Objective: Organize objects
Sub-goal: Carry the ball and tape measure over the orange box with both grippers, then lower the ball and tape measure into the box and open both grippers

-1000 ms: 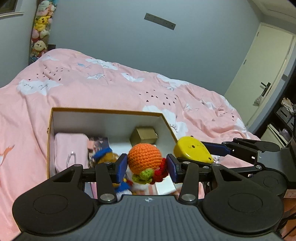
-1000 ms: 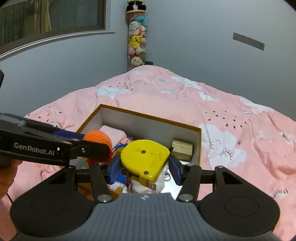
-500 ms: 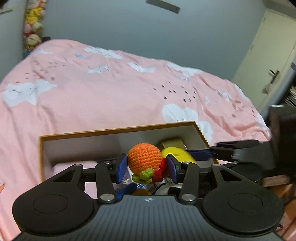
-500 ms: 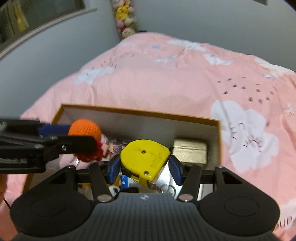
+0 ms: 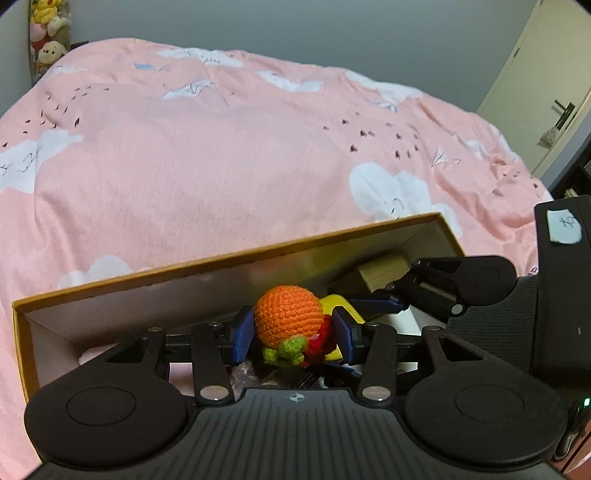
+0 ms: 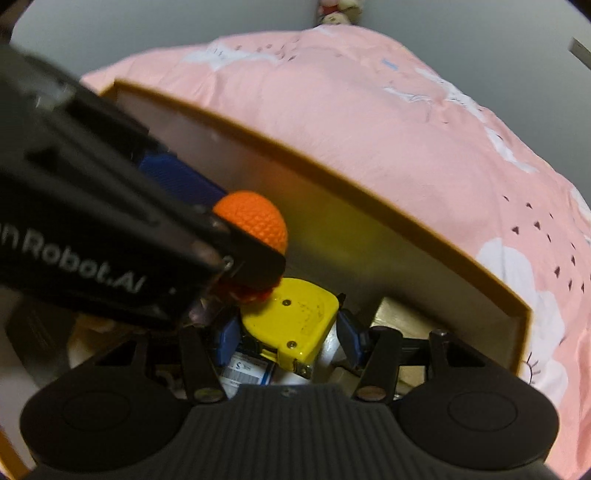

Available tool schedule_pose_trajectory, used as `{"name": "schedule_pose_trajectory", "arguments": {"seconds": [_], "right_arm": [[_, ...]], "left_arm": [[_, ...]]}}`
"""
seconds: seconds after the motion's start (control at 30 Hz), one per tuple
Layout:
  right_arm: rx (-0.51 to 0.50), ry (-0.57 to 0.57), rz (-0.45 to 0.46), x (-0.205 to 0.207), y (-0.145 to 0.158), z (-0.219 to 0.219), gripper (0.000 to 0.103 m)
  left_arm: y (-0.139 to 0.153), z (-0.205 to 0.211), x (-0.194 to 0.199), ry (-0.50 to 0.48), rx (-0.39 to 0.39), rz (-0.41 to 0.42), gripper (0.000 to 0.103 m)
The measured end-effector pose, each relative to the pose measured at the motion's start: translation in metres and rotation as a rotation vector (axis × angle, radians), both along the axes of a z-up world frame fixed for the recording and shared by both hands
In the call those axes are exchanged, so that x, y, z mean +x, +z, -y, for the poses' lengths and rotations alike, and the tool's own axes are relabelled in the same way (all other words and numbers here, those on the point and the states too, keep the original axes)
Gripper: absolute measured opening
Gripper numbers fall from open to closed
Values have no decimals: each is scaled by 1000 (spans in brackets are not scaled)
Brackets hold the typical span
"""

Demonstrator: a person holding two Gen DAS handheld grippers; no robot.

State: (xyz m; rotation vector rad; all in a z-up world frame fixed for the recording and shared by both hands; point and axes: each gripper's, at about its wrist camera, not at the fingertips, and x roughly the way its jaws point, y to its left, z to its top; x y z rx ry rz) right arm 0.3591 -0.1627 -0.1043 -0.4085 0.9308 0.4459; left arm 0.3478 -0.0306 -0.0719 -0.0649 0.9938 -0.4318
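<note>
My left gripper (image 5: 293, 334) is shut on an orange crocheted toy (image 5: 288, 319) with green and red trim, held low inside the brown-rimmed white box (image 5: 221, 260). My right gripper (image 6: 290, 332) is shut on a yellow tape measure (image 6: 291, 319), also down inside the box (image 6: 332, 177). The toy (image 6: 253, 219) shows in the right wrist view just left of and above the tape measure, close to it. The tape measure (image 5: 341, 304) peeks out behind the toy in the left wrist view. The two grippers are close together.
The box lies on a pink bed cover (image 5: 221, 147) with white clouds. Inside it are a small tan box (image 5: 384, 271) at the right end and a labelled item (image 6: 247, 371) under the tape measure. Plush toys (image 5: 46, 33) hang at the far left; a door (image 5: 554, 92) stands right.
Both grippers have moved forward and down into the box with their objects still held. The box's far wall now looms close and the two grippers have drawn nearer each other.
</note>
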Motion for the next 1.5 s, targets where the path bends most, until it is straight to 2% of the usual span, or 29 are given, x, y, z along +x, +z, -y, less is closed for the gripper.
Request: {"name": "schedule_pose_trajectory", "arguments": {"seconds": [0.43,0.63,0.8,0.93,1.0,1.07,1.33,1.5], "right_arm": [[-10,14,-16,-2,5,4,58],[-17,37,28,-20,23,12,58],[-62,10,52,-32,26,23,58],[-34,-31,47,-36,29,36,58],[-19,-46,45,-38,30,41,58],[-11,-54,45,-41,32,43,58],[34,-77,61,-65,53,48,59],[86,-130,89,-92,74,53,66]], "left_arm": [[-10,3,5,23,25,-37,52],[-13,13,6,-4,46,-51,52],[-15,21,6,3,86,-61,54],[-16,21,2,9,88,-57,61],[-13,20,-1,17,75,-50,70],[-10,20,-3,23,66,-44,71],[24,16,-38,45,81,44,71],[53,10,-82,108,101,162,75]]}}
